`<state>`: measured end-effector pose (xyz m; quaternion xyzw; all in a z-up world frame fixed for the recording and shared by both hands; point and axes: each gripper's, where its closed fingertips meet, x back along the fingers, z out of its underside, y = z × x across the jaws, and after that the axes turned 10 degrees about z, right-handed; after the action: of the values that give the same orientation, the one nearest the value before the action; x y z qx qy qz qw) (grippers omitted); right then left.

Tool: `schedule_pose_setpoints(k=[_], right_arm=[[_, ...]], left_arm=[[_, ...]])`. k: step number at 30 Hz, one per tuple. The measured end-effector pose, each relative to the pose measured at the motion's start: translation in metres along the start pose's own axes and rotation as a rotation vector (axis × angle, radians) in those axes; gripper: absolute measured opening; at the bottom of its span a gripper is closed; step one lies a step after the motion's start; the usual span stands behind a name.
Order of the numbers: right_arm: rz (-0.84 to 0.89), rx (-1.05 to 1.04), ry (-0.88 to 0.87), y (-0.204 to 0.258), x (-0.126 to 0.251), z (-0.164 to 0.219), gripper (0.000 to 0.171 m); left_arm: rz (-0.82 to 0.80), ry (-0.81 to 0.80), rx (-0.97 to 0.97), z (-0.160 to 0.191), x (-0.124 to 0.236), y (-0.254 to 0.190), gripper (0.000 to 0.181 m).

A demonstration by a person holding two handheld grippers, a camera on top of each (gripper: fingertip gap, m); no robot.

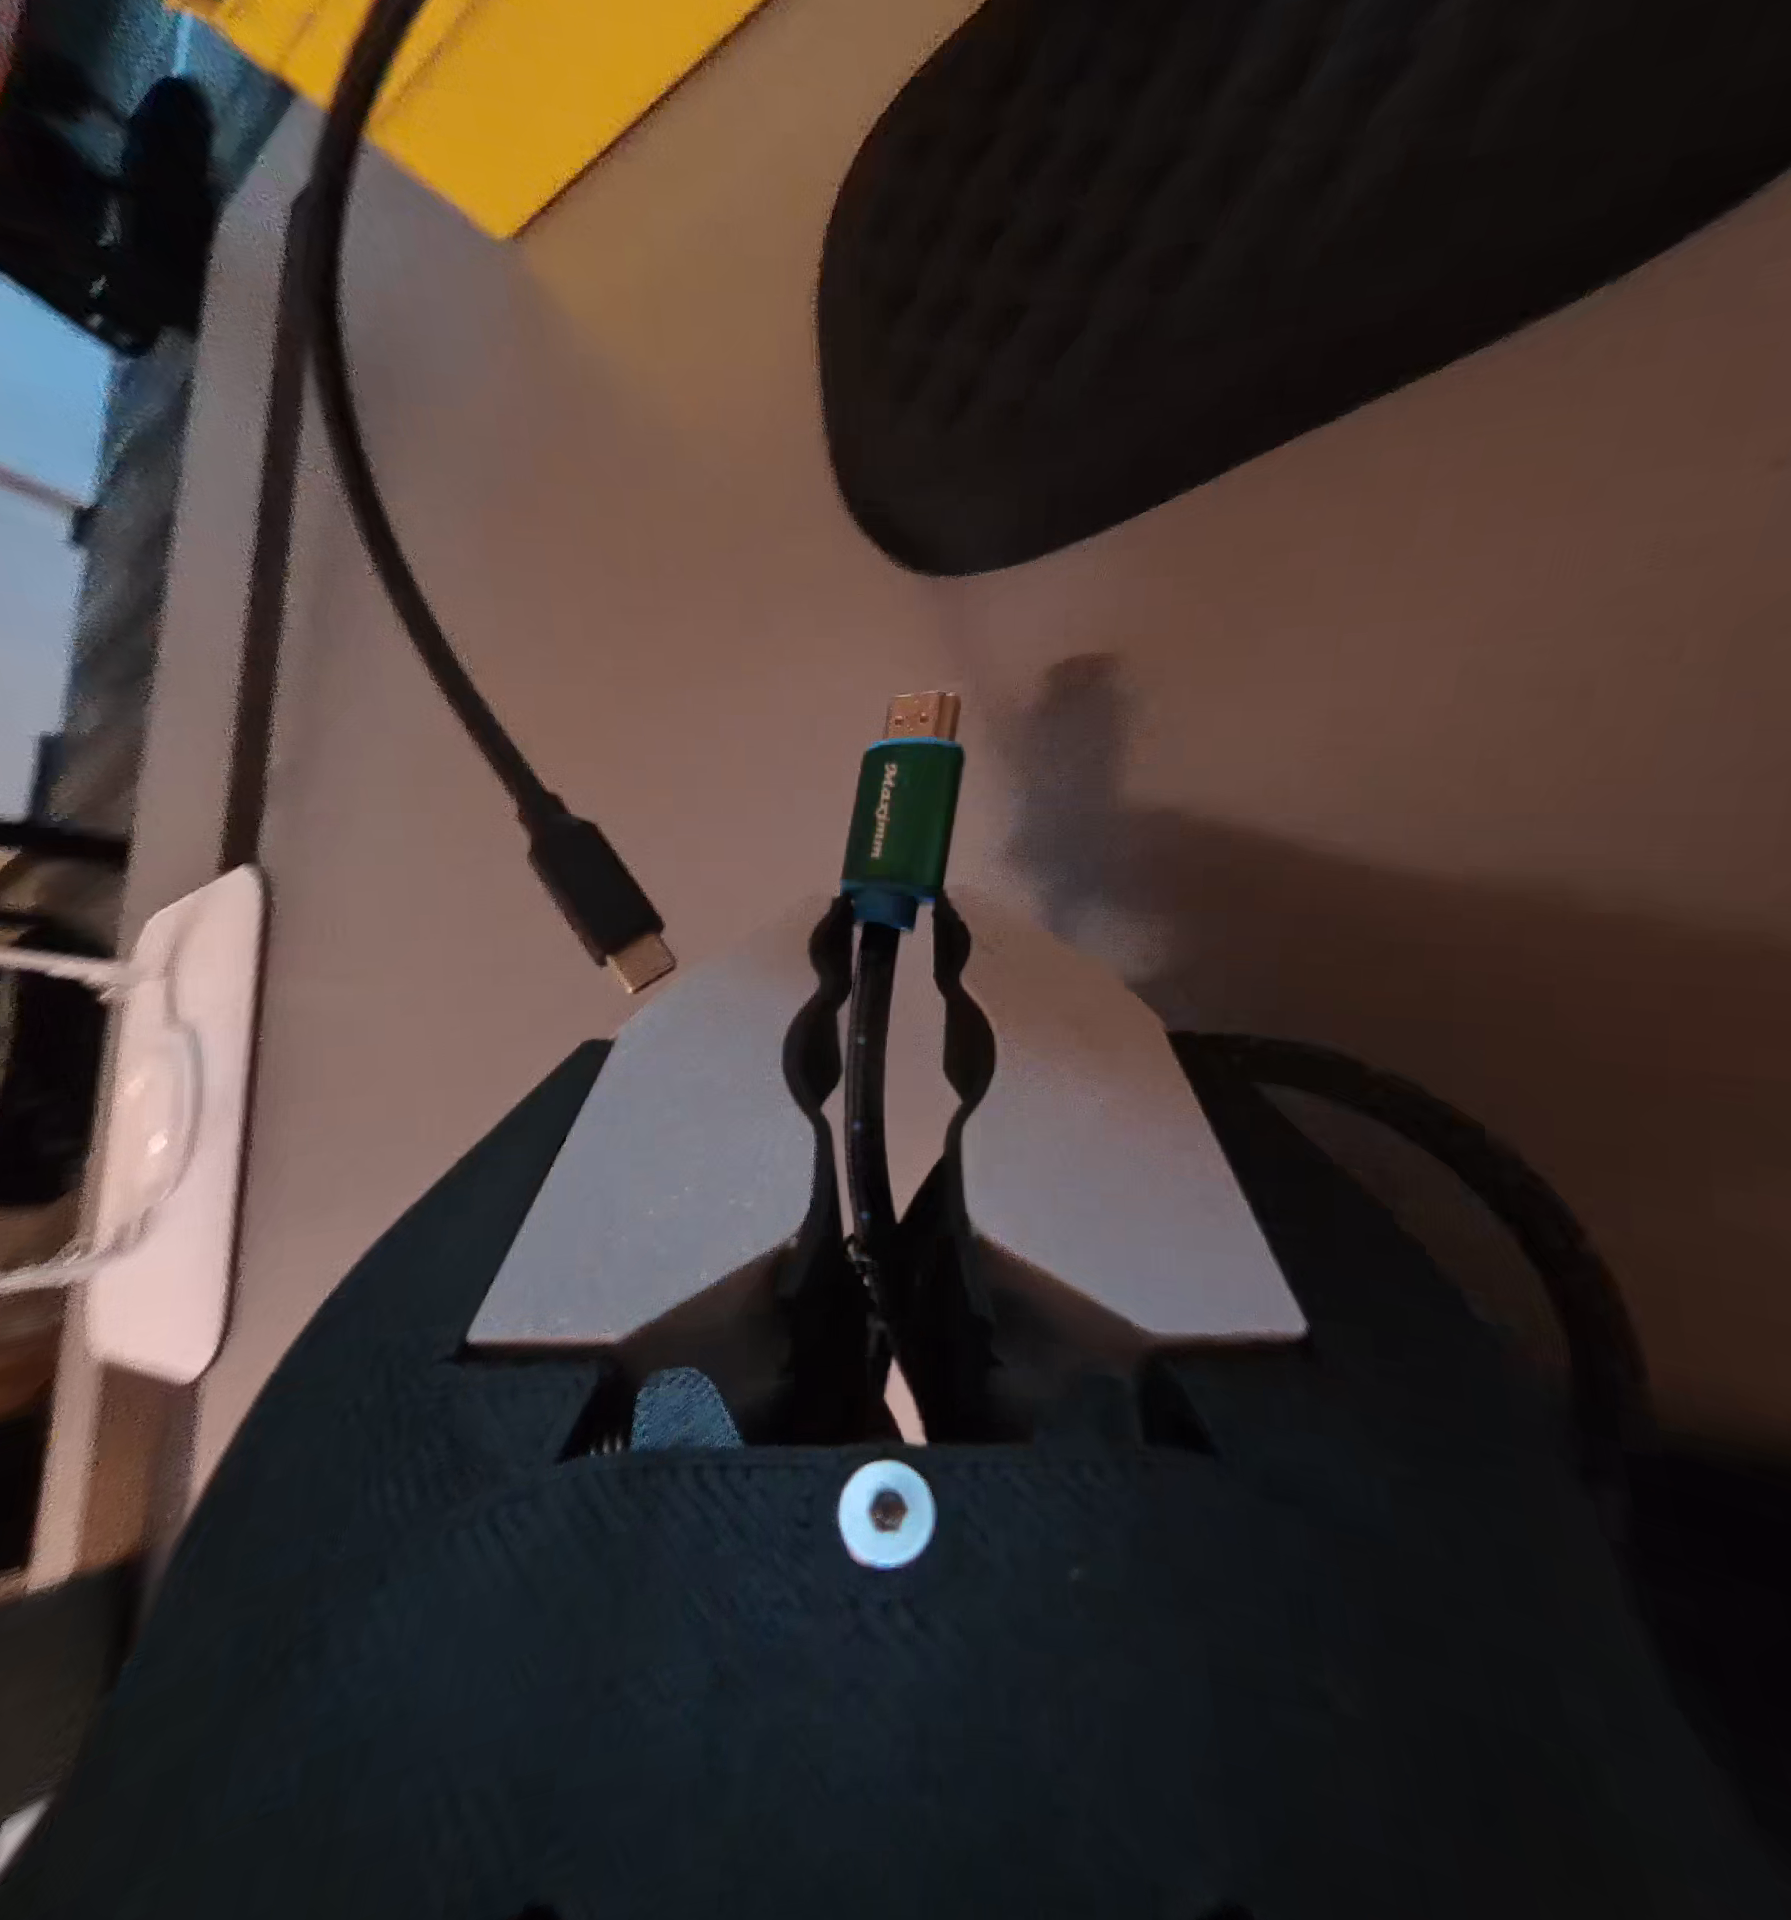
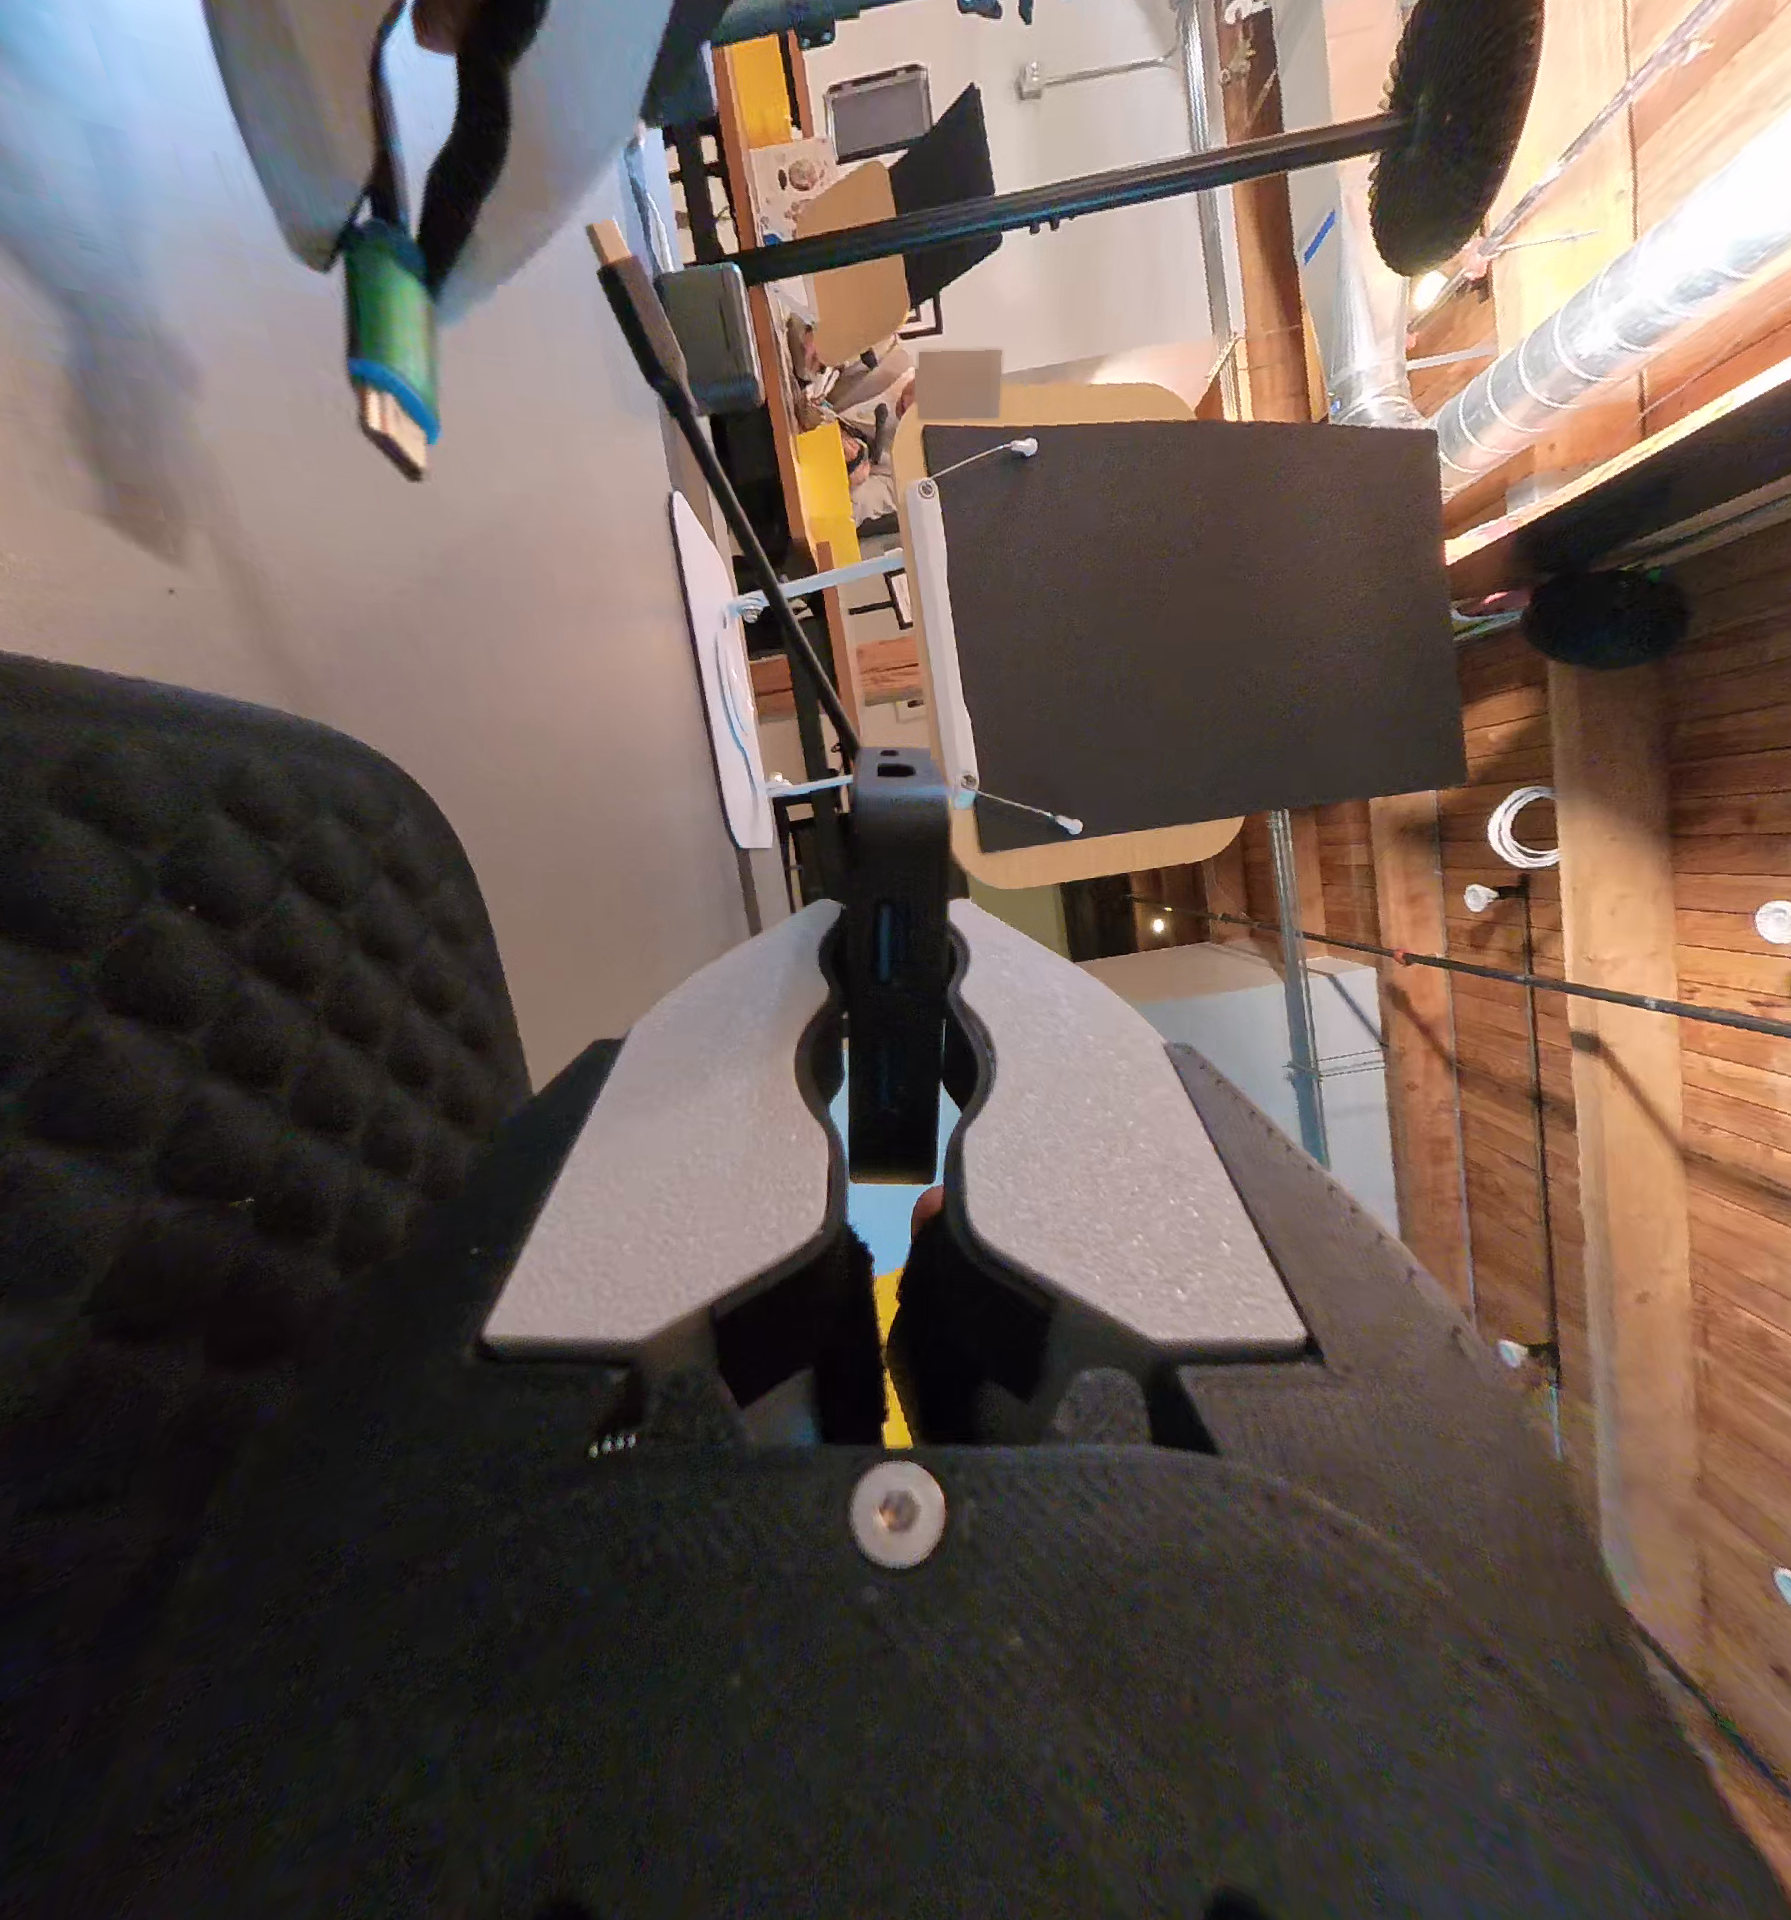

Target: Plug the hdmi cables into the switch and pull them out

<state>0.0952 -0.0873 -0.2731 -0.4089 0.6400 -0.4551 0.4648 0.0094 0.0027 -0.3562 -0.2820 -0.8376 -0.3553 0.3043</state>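
In the left wrist view my left gripper (image 1: 889,914) is shut on the black cable just behind a green HDMI plug (image 1: 901,826). The plug's gold tip points forward above the pale table (image 1: 662,623). In the right wrist view my right gripper (image 2: 893,935) is shut on a black switch box (image 2: 896,966) held on edge, with slot ports facing the camera. The same green plug (image 2: 390,343) shows at the upper left of that view, held by the left gripper's grey fingers (image 2: 278,125), apart from the switch.
A loose black cable with a small plug (image 1: 600,894) lies on the table left of the green plug. A black textured pad (image 1: 1234,270) (image 2: 195,987) lies nearby. A white stand (image 1: 184,1122) sits at the table's left edge, and a black board (image 2: 1182,634) stands beyond it.
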Motion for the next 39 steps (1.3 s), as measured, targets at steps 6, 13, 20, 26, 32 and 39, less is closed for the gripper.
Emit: schedule_pose_setpoints(k=[6,13,20,26,32,39], right_arm=[[-0.021,0.089,0.041,0.020,-0.010,-0.011,0.014],[-0.052,0.149,0.012,0.032,-0.012,-0.023,0.014],[-0.041,0.199,0.007,0.034,-0.014,-0.033,0.014],[-0.045,0.299,0.048,0.043,-0.020,-0.041,0.014],[-0.055,0.317,0.038,0.047,-0.019,-0.043,0.014],[-0.063,0.304,0.030,0.049,-0.019,-0.043,0.014]], left_arm=[[-0.134,0.004,0.061,-0.023,0.016,-0.002,0.011],[-0.188,-0.020,0.106,-0.046,0.026,-0.011,0.011],[-0.222,-0.034,0.162,-0.056,0.029,-0.015,0.010],[-0.226,-0.002,0.198,-0.042,0.018,-0.019,0.011],[-0.234,-0.042,0.225,-0.040,0.020,-0.018,0.011],[-0.235,-0.035,0.216,-0.039,0.018,-0.018,0.011]])
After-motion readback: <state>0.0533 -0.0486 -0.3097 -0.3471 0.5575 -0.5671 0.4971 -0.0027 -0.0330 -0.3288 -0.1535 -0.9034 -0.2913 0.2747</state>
